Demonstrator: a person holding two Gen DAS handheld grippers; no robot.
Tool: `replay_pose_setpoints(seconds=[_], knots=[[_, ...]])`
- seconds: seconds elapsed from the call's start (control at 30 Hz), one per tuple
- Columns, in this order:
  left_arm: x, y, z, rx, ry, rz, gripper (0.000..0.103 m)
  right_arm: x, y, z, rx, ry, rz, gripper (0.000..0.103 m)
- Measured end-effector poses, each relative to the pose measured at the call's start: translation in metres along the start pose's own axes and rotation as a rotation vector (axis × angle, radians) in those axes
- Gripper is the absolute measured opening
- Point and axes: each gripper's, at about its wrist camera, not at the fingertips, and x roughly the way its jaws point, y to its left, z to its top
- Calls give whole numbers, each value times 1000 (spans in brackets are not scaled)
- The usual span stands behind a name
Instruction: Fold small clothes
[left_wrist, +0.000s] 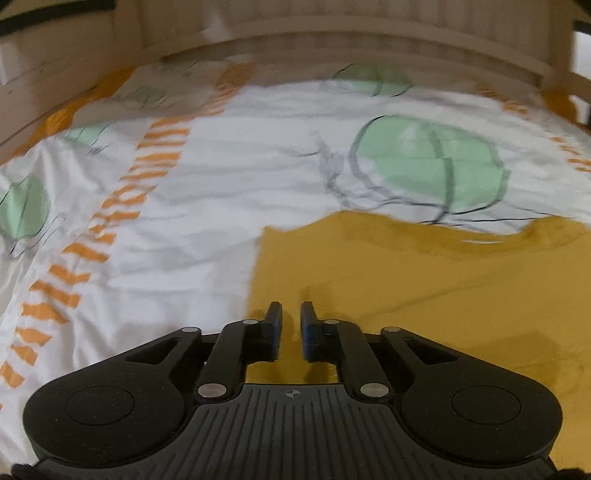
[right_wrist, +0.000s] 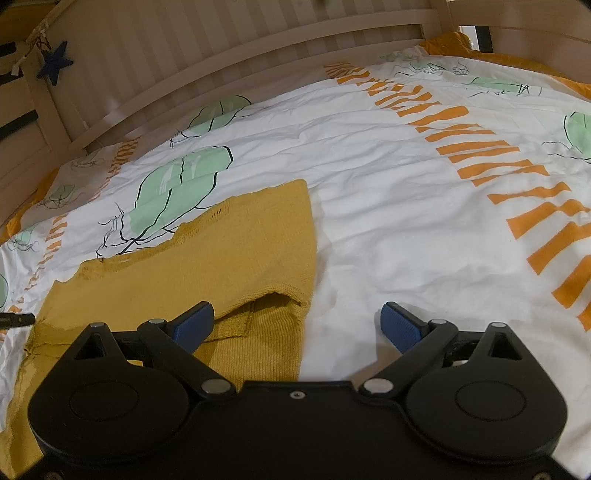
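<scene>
A mustard-yellow knitted sweater (left_wrist: 424, 280) lies flat on the bed. In the left wrist view it fills the lower right. My left gripper (left_wrist: 291, 310) hovers just over its left part, and its blue pads stand a narrow gap apart with nothing pinched between them. In the right wrist view the sweater (right_wrist: 221, 251) lies to the lower left, with a folded-over flap near its right edge. My right gripper (right_wrist: 297, 308) stands wide open low over that edge. Its left finger (right_wrist: 195, 321) is above the knit and its right finger (right_wrist: 399, 321) above the bedcover.
The bed is spread with a white cover (right_wrist: 388, 184) printed with green leaves and orange stripes. A slatted wooden rail (right_wrist: 221, 55) borders the far side, with a blue star (right_wrist: 55, 62) hanging at the left. A dark object (right_wrist: 14, 319) pokes in at the left edge.
</scene>
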Motion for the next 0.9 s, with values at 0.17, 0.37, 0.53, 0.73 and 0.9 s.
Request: replay_pose_setpoints(seconds=[0.17,0.37,0.53,0.73,0.9], knots=[[9,-22,5,32,16,-55,27,1,4,-2,-22,4,-3,98],[28,-42,-10,144,54,-45,29,2,4,-1,-15,7,2,98],[37,-39,-7,110,58,-27,37,3,4,-2,-18,8,3,98],[44,-37,-5,66,74,36,68,5,4,-3,-25,13,-3,98],[48,-23,-11,-38,68,60,88,8,7,-8,-52,18,-14,99]])
